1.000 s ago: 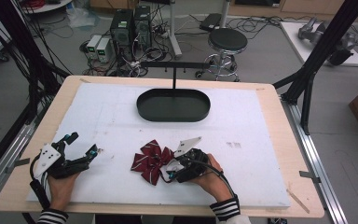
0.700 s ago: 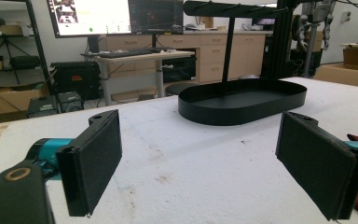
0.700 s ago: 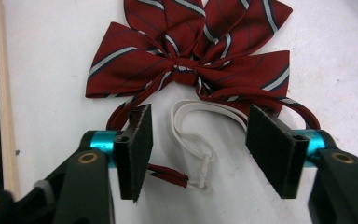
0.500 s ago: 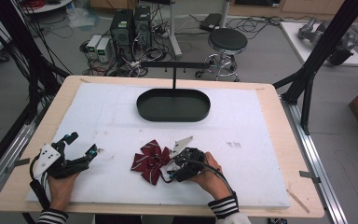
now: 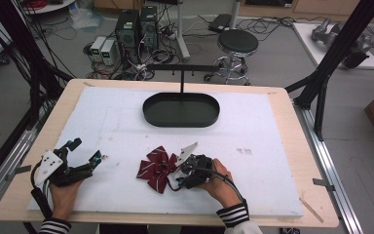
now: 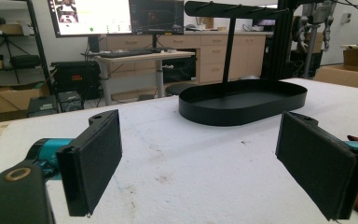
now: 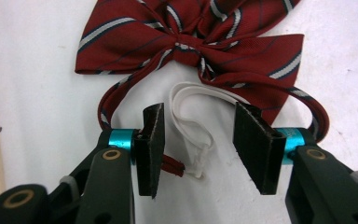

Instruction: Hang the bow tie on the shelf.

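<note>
On white foam board (image 5: pixel 272 161), striped woven-fabric bow tie (image 7: pixel 191 42), looped elastic (image 7: pixel 191 119).

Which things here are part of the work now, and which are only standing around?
In the work:
- bow tie, its white elastic loop between the closing, not yet pressing jaws
- right gripper

Standing around:
- left gripper, open, apart
- black oval tray with stand
- stool
- computers on the floor

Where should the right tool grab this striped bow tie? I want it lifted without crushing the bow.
Grip the white elastic loop behind the bow tie, coming from its strap side: it lies free between the right tool's closing jaws, clear of the folded wings.
</note>
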Available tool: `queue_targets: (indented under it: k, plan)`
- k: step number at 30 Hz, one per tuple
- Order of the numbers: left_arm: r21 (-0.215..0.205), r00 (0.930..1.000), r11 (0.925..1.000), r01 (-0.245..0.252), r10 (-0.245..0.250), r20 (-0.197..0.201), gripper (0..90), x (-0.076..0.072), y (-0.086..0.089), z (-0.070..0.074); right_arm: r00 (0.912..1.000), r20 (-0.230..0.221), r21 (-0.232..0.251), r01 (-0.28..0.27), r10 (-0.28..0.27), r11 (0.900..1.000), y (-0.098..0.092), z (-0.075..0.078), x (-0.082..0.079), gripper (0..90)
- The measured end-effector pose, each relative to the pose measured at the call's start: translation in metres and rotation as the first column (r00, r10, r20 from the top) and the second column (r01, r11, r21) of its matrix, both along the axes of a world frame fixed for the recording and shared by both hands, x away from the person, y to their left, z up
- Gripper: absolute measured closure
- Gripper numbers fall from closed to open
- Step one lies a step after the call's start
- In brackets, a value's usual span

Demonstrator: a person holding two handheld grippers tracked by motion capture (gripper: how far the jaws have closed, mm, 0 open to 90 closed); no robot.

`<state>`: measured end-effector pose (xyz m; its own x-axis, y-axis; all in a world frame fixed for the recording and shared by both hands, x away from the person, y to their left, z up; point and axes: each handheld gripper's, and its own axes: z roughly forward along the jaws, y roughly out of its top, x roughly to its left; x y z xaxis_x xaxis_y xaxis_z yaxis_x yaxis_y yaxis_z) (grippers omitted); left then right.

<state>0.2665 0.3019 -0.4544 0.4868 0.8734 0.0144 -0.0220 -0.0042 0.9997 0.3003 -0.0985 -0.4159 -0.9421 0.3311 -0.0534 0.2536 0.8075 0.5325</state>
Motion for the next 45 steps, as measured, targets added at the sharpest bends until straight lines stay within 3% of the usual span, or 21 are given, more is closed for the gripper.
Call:
queue_targets:
  k: [14,27,34,38,45]
  plan:
    - [-0.006,1.0,1.0,0.001,-0.001,-0.001,14.9,0.0,0.0,0.0,0.999,0.011,-0.092,-0.041,0.042,0.995,0.005,0.002,0.0,60.0]
    - [-0.007,1.0,1.0,0.001,-0.001,-0.001,14.9,0.0,0.0,0.0,0.9958,0.013,-0.132,-0.088,0.091,0.987,0.007,0.0,-0.002,61.7]
    - [-0.007,1.0,1.0,0.001,-0.001,-0.001,14.8,0.0,0.0,0.0,0.9931,0.019,-0.159,-0.111,0.116,0.981,0.01,0.001,-0.004,77.3]
    - [-0.008,1.0,1.0,0.001,-0.001,-0.001,14.8,0.0,0.0,0.0,0.993,-0.01,-0.159,-0.118,0.118,0.98,0.01,0.001,-0.003,84.9]
    - [-0.009,1.0,1.0,0.001,-0.001,-0.001,14.9,0.0,0.0,0.0,0.9953,0.0,-0.155,-0.096,0.097,0.983,0.009,0.002,-0.002,85.8]
